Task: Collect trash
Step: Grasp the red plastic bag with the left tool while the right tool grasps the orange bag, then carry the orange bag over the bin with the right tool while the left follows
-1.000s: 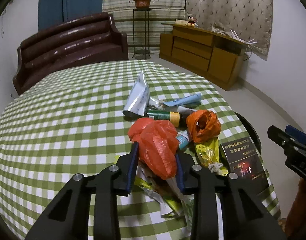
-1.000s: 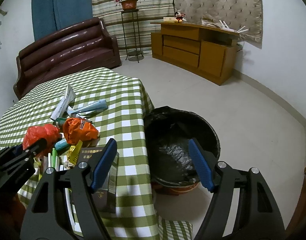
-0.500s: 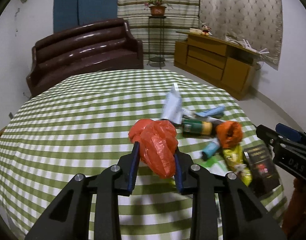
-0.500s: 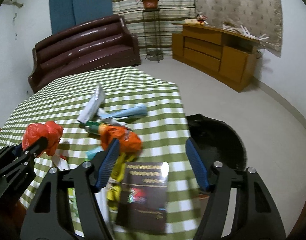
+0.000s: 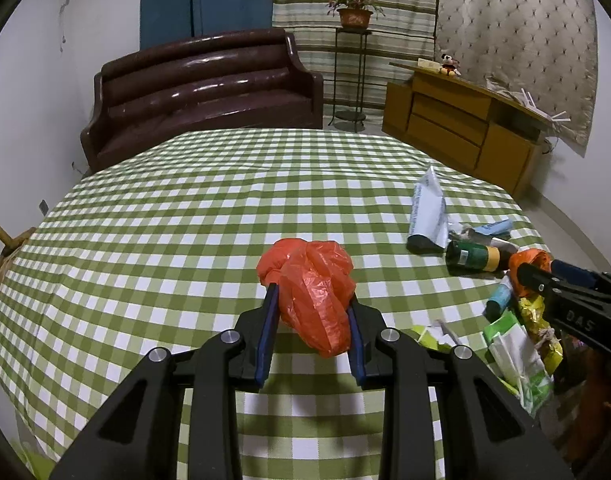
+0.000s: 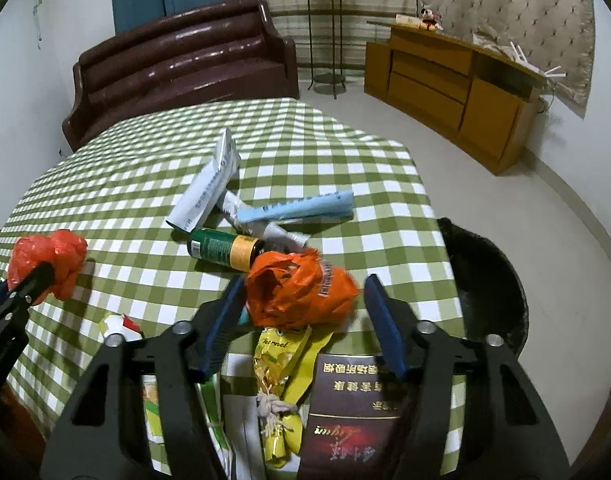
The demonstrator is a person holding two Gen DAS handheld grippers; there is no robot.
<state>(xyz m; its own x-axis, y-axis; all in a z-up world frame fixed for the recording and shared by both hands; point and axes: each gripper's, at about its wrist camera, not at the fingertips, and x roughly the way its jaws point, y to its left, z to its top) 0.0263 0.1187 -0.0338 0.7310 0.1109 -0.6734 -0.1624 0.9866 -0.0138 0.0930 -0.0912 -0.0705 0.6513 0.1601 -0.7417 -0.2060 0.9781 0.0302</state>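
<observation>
My left gripper is shut on a crumpled red plastic bag and holds it above the green checked tablecloth, left of the trash pile. In the right wrist view the same red bag shows at the far left. My right gripper straddles an orange plastic bag on the pile. Its jaws are closing, with a gap still showing at the right pad. Around the orange bag lie a green bottle, a blue tube, a white pouch, a yellow wrapper and a dark box.
A black-lined bin stands on the floor just past the table's right edge. A brown sofa is behind the table and a wooden cabinet stands at the right wall. A chair back shows at the table's left edge.
The left gripper has carried the red bag leftward, away from the pile. The right gripper has swung from over the bin to the pile, and its jaws have narrowed around the orange bag.
</observation>
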